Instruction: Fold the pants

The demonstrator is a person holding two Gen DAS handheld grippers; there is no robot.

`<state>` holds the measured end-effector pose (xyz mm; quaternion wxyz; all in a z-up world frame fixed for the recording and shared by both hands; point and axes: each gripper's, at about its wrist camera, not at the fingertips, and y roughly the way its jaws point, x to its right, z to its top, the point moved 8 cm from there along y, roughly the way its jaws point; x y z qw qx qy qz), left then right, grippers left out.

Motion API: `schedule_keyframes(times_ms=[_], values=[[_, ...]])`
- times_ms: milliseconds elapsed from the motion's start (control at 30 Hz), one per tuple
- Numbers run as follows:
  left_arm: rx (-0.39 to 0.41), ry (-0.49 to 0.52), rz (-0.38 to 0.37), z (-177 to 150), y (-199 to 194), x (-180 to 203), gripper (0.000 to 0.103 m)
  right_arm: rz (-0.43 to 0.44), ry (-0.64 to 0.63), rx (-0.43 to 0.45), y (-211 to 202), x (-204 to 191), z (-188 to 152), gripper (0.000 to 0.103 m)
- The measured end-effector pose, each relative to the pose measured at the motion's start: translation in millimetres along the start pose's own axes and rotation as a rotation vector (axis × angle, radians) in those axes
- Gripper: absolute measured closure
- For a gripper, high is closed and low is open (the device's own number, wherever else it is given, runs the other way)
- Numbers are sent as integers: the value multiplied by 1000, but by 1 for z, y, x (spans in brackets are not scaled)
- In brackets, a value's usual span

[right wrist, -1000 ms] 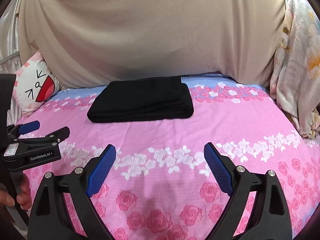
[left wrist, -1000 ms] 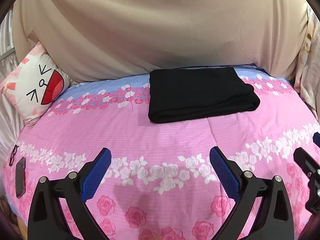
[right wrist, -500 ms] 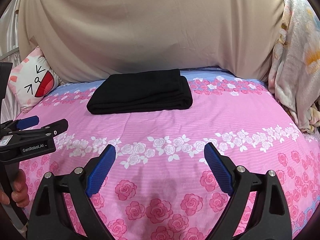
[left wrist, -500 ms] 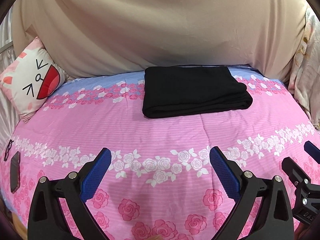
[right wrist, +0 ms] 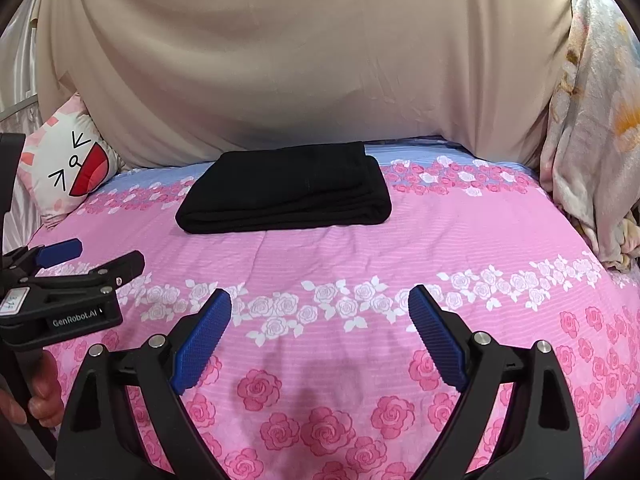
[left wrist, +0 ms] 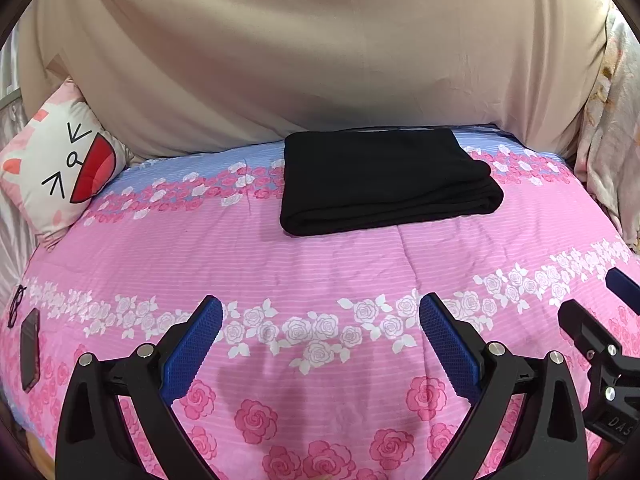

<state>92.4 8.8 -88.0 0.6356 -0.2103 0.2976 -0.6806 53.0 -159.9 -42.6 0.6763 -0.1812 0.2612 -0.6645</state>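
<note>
Your left gripper [left wrist: 320,316] hangs over the pink rose-print bedspread [left wrist: 320,264] with its blue-padded fingers [left wrist: 192,344] spread wide and nothing between them. Your right gripper [right wrist: 320,308] is the same: fingers [right wrist: 436,336] released, only bedspread showing in the gap.

The black pants [left wrist: 384,180] lie folded into a neat rectangle well ahead of both pairs of fingertips, at the far side of the bed against the beige sheet [left wrist: 320,60] draped behind. From your left fingers the pants sit ahead and a little to the right; from your right fingers they sit ahead and a little to the left [right wrist: 288,188]. Neither gripper touches them.

Far off to the left of your fingers a cat-face pillow [left wrist: 60,164] leans at the bed's edge. Nearer, left of your left fingers, a dark phone [left wrist: 30,348] and a pair of glasses [left wrist: 15,306] rest on the bedspread. Your hand [right wrist: 40,396] shows gripping the left gripper's handle.
</note>
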Motion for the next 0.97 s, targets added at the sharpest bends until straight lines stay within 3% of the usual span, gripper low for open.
schedule_keyframes(times_ms=[367,533,667,967], values=[[13,-1,25,-1,5,-5,6,-7,0,-4,5,-3,3,15],[59,-48,-51,2,0,-3,6,-5,-1,-8,6,-3,3,14],[83,-49,-60,2,-1,-2,6,-8,-1,-8,7,-2,3,11],[29,35,11,-10,4,2,6,-18,11,-21,11,-1,-1,11]])
